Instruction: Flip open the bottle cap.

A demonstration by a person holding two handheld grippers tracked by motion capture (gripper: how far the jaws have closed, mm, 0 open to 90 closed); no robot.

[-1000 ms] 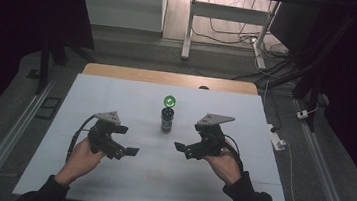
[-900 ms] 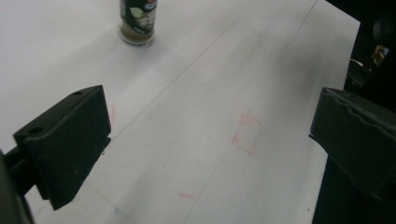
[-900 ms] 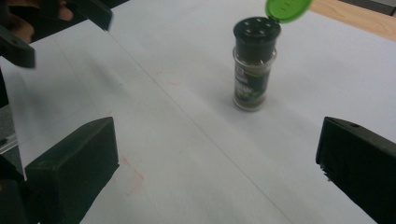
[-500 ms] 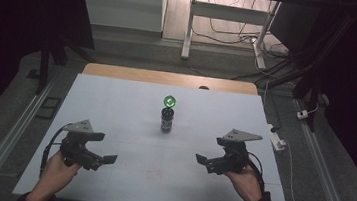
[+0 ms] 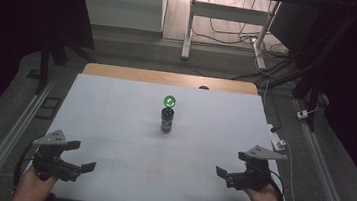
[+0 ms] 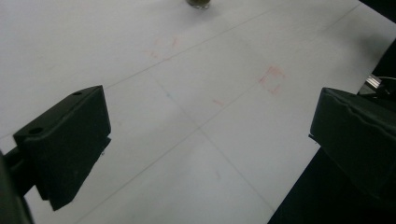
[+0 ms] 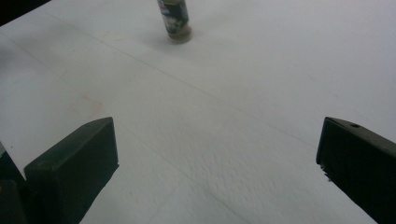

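Since both hands have pulled back to seven and five o'clock, the left gripper (image 5: 90,167) and right gripper (image 5: 220,173) gape empty; the small dark green-capped bottle (image 5: 167,120) stands released, upright at table centre.

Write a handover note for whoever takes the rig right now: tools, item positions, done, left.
Left tool: open, holding nothing, near the front-left corner of the table.
Right tool: open, holding nothing, near the front-right corner.
Bottle: upright at table centre, toward the far side, apart from both tools. Green cap sits on top; whether it is tight cannot be told.
Done: nothing shown as held or moved.
Left: probably approach and grip the bottle; both tools have open table between them and it.
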